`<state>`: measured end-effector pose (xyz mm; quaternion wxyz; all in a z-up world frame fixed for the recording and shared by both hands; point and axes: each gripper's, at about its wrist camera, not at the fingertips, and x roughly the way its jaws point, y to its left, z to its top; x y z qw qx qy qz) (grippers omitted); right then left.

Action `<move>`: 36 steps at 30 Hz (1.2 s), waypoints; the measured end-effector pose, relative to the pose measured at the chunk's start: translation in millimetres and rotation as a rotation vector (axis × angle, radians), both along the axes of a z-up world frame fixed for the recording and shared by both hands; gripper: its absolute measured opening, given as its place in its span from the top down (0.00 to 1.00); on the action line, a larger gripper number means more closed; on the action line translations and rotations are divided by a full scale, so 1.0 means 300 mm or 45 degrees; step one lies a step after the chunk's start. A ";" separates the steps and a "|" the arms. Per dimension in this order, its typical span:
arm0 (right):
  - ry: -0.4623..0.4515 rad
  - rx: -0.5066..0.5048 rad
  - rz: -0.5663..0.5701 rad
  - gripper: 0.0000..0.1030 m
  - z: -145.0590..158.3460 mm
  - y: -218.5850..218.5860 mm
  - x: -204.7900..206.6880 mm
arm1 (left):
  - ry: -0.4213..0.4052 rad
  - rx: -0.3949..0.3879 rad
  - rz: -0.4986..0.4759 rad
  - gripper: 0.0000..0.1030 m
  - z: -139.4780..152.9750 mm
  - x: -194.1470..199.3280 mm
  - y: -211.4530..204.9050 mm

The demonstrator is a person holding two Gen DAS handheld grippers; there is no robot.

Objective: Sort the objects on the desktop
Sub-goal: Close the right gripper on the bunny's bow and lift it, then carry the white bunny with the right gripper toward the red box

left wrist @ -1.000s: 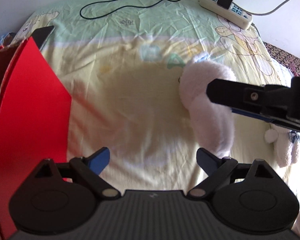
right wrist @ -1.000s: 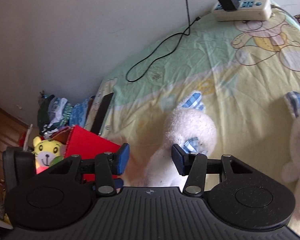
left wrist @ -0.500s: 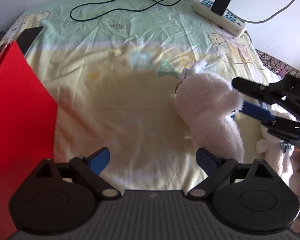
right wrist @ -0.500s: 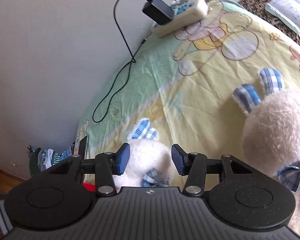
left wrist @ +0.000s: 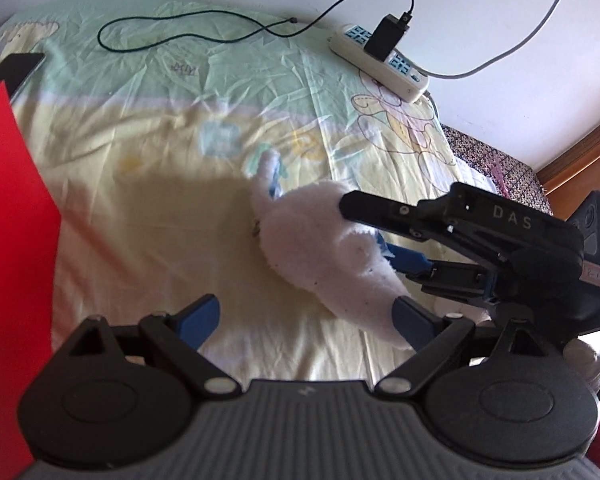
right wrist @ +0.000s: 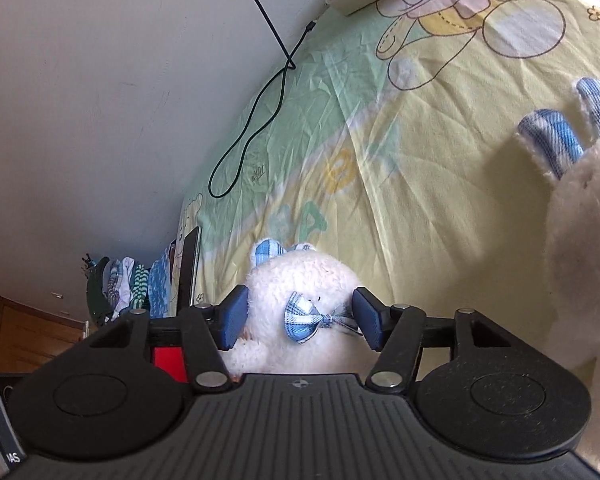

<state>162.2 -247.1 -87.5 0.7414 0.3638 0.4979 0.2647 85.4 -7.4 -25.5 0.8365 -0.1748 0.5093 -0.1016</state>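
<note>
Your right gripper (right wrist: 298,322) has swung in from beside the white plush rabbit (right wrist: 300,320) within the last second; its fingers now bracket the toy's neck at the checked bow, though whether they press the fur is unclear. That suggests a lift is near. Your left gripper (left wrist: 306,320) hangs spread and empty, the red box (left wrist: 8,240) to its left. Below lies a wrinkled cartoon bedsheet (left wrist: 160,200); ahead, a power strip (left wrist: 380,60) against a white wall.
</note>
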 end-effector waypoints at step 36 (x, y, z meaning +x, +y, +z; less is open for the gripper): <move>0.225 0.145 0.073 0.46 -0.033 -0.042 -0.161 | 0.031 0.145 -0.196 0.52 -0.035 -0.044 -0.145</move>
